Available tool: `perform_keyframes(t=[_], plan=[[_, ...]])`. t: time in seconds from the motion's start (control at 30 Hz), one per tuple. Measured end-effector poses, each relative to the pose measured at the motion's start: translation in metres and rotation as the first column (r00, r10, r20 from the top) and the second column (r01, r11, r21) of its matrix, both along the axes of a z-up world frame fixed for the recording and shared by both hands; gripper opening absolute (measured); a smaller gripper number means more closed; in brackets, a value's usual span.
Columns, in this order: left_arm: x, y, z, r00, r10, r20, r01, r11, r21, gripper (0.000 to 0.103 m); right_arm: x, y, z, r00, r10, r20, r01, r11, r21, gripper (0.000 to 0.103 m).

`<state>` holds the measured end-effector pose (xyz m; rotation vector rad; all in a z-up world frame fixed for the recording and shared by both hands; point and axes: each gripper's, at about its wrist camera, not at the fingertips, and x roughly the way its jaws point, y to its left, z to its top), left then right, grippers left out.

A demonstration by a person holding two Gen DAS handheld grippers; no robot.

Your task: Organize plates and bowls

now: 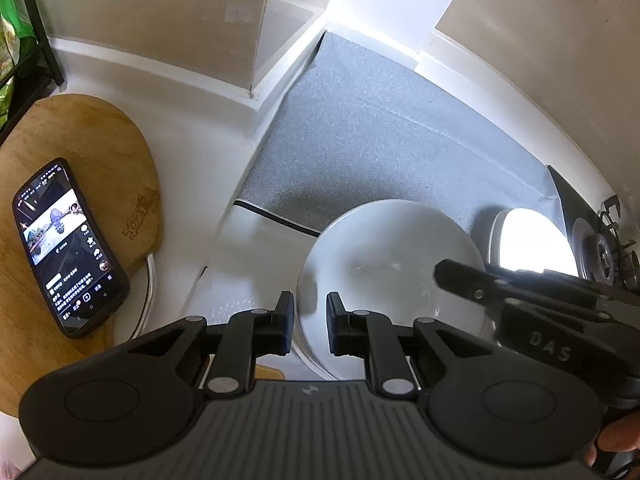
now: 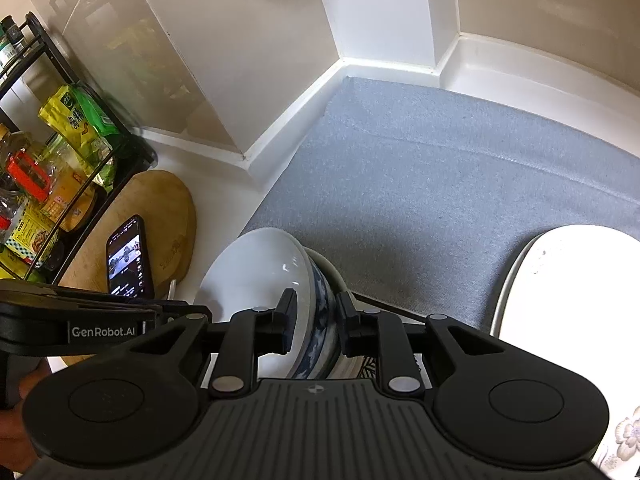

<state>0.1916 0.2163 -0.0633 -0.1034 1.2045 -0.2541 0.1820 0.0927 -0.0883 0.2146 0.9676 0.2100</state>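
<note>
A white bowl with a blue-patterned outside (image 2: 256,276) sits at the near edge of the grey mat (image 2: 440,184), nested on another dish. My right gripper (image 2: 316,320) straddles its right rim, one finger inside and one outside, jaws close around the wall. In the left wrist view the same bowl (image 1: 384,264) shows white. My left gripper (image 1: 310,322) straddles its left rim with a narrow gap either side. A white plate (image 2: 568,292) lies on the mat at the right; it also shows in the left wrist view (image 1: 532,240).
A wooden cutting board (image 1: 80,184) with a lit phone (image 1: 68,248) lies left of the bowl. A black rack of packets and bottles (image 2: 52,168) stands at far left. A gas stove burner (image 1: 604,256) is at the right. White walls enclose the mat's far side.
</note>
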Motion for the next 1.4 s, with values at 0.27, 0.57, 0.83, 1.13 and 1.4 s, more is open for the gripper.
perform_keyframes(t=[0.27, 0.57, 0.83, 1.13, 1.4], plan=[[-0.002, 0.005, -0.002, 1.0, 0.009, 0.03, -0.009, 1.0, -0.015, 0.091, -0.001, -0.015, 0.007, 0.999, -0.04, 0.012, 0.04, 0.999, -0.001, 0.046], [-0.003, 0.016, -0.027, 0.998, 0.06, 0.001, -0.059, 0.993, -0.102, 0.103, -0.01, -0.027, -0.02, 0.992, -0.068, -0.105, 0.076, 0.995, 0.071, 0.07], [-0.004, 0.022, -0.045, 0.996, 0.072, -0.043, -0.077, 0.99, -0.121, 0.103, -0.014, -0.033, -0.038, 0.978, -0.117, -0.173, 0.14, 0.982, 0.129, 0.074], [0.005, 0.028, -0.053, 0.993, 0.086, -0.075, -0.096, 0.985, -0.143, 0.103, -0.011, -0.037, -0.049, 0.967, -0.132, -0.219, 0.173, 0.968, 0.182, 0.075], [0.014, 0.028, -0.061, 0.99, 0.093, -0.105, -0.108, 0.984, -0.145, 0.103, -0.006, -0.04, -0.06, 0.956, -0.143, -0.254, 0.202, 0.954, 0.223, 0.075]])
